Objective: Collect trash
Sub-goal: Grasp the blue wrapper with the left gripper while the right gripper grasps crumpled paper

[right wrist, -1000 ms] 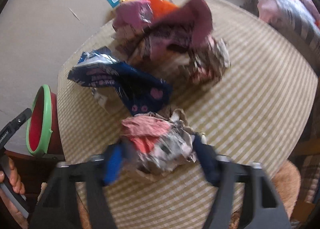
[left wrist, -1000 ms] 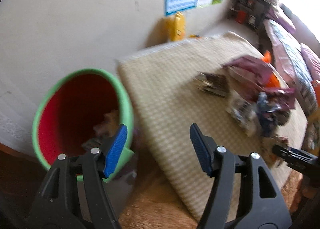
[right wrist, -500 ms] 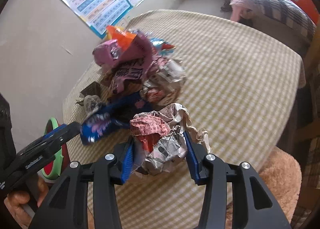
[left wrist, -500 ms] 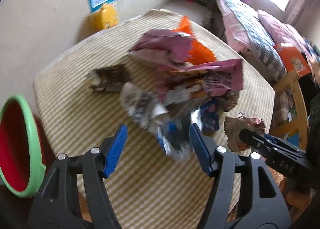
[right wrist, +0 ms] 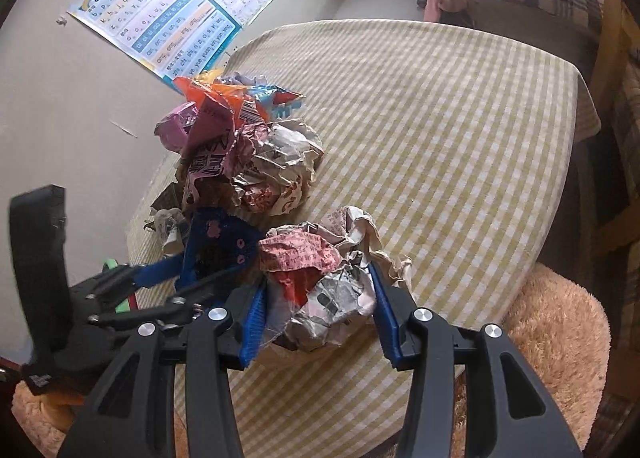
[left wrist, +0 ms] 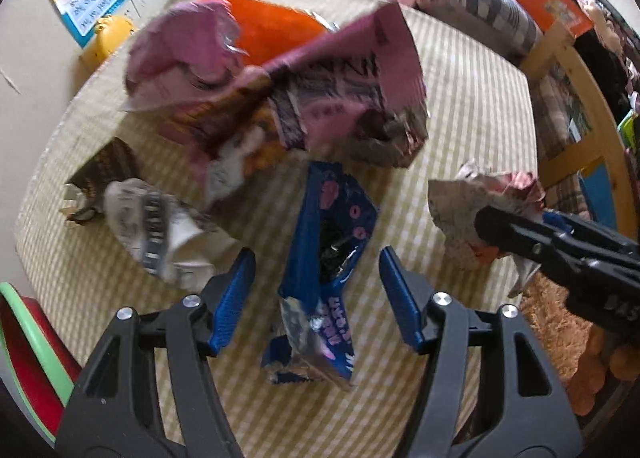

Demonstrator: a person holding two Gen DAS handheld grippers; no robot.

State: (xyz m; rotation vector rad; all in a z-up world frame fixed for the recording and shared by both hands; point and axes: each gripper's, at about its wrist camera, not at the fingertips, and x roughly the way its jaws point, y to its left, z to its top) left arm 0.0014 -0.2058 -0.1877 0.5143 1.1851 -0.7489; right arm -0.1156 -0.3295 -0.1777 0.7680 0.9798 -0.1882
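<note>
Left hand-held gripper (left wrist: 316, 294), seen through its own camera, straddles a glossy dark-blue foil snack wrapper (left wrist: 326, 258) lying on the bench (left wrist: 472, 118) with its yellow-and-white checked cloth; its ribbed blue pads (left wrist: 234, 300) have just been closing but stand clear of the foil. Beyond lies a crinkled pink bag (left wrist: 332, 90).

Right hand-held gripper (right wrist: 318, 312), in its own view, is clenched on a crumpled ball of printed red-and-grey paper (right wrist: 324, 278) (creased, papery) near the bench's front edge.

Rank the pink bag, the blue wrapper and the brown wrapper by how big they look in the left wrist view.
1. pink bag, clearly largest.
2. blue wrapper, though it lies nearest the camera, which flatters it.
3. brown wrapper, smallest, partly hidden under crumpled paper.
</note>
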